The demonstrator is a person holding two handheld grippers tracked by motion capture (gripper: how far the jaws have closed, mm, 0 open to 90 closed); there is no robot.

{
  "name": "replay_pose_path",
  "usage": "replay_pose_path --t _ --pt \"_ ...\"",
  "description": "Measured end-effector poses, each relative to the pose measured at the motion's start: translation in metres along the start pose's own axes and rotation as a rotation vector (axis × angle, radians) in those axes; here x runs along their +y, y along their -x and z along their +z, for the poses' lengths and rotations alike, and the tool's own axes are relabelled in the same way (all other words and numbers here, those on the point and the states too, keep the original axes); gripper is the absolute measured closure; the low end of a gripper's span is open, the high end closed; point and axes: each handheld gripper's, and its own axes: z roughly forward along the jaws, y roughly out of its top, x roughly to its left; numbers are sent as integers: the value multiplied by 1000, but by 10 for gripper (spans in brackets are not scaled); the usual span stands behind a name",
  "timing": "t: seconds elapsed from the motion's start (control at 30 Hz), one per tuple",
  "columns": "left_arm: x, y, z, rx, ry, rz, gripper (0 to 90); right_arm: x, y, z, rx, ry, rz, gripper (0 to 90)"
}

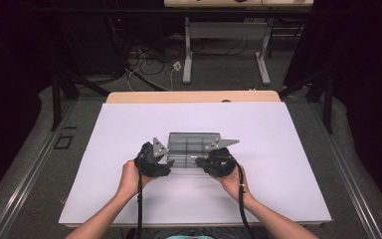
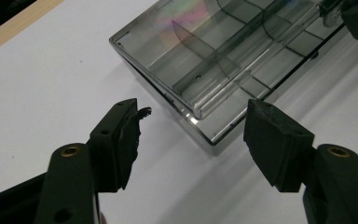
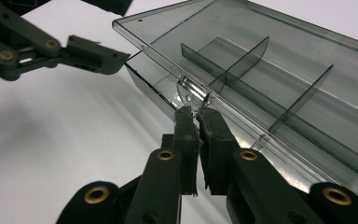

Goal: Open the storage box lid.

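Smoked clear plastic compartment box [image 1: 194, 148], mid-table on the white sheet [image 1: 129, 199], between the two grippers, lid [image 3: 242, 56] partly lifted.

Handling, my read: light, stiff, thin-walled, glossy so prob. slippery; will skate on the sheet if pushed from one side only. Brittle at latch and hinge, so no hard squeeze. Best holds look like the front latch tab for the lid, and a base corner or side wall to steady.

L gripper [image 2: 193, 133]: at the box's left end, fingers [image 2: 121, 140] apart, roughly half-spread. Near corner of the box sits just ahead of the gap, not between the pads; no contact that I can see. Holds nothing.

R gripper [image 3: 196, 114]: at the front edge, right of centre. Fingers together, pinched on the small clear latch tab [image 3: 191, 93] of the lid.
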Motion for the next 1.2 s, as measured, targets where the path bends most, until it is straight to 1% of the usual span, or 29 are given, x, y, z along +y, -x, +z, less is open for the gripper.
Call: replay_pose_path --t 0.1,0.17,0.2,0.23,0.27,0.33,0.37,0.43,0.47,0.5,0.57,0.63,0.67,0.7,0.77,0.83,0.87,0.9,0.93,0.97,1.0,1.03,1.1,1.13,1.17,1.2 --pt "3 0 2 4 7 11 445 0 0 -1 1 -4 1 862" --pt "2 0 3 -4 23 12 498 0 0 -1 2 -5 0 861" --pt "1 0 3 -20 32 5 522 0 0 -1 2 -5 -1 860" --pt "0 0 3 -21 42 9 540 0 0 -1 0 -3 -5 856" --pt "-1 0 4 -17 50 15 541 0 0 -1 -1 -4 -7 854" --pt "-4 0 5 -13 56 9 553 0 0 -2 -4 -6 -8 843" --pt "-4 0 5 -6 63 16 555 0 0 -2 -3 -10 -6 837" --pt "-6 0 6 -2 75 10 561 0 0 -3 -5 -23 -14 817" --pt "-6 0 5 2 80 12 562 -1 1 -4 -9 -24 -18 809" --pt "-6 0 5 11 85 23 562 -1 2 -4 -8 -23 -20 797" --pt "-7 1 4 16 106 20 568 -1 4 -8 -13 -78 -20 748" --pt "-7 0 3 21 129 19 576 -1 6 -13 -21 -79 -15 732" --pt "-7 0 2 20 135 17 580 -1 7 -16 -27 -101 -12 718" --pt "-7 0 2 21 142 18 585 0 9 -20 -35 -102 -16 713" --pt "-7 -1 1 28 144 29 590 -1 13 -27 -45 -106 -10 693" --pt "-7 0 1 22 149 19 590 -3 16 -32 -73 -113 -23 668" --pt "-7 -1 1 27 152 23 591 -4 18 -33 -83 -127 -21 658" --pt "-7 -1 1 30 152 28 590 -4 21 -34 -95 -131 -30 648" --pt "-7 -1 1 27 155 24 591 -5 23 -36 -126 -148 -44 633" --pt "-7 -1 1 25 157 21 591 -5 25 -36 -149 -136 -55 621" --pt "-7 -1 1 25 159 20 591 -5 27 -38 -160 -142 -57 614" --pt "-7 -1 1 26 164 18 591 -5 29 -39 -176 -137 -60 609" --pt "-7 -1 0 32 168 23 592 -4 31 -40 -205 -128 -81 592" --pt "-7 -1 1 29 174 16 592 -4 31 -39 -220 -110 -89 589" --pt "-7 -1 1 29 174 18 593 -3 32 -40 -227 -123 -100 584" --pt "-7 -1 1 30 176 21 594 -3 31 -40 -234 -114 -110 580"
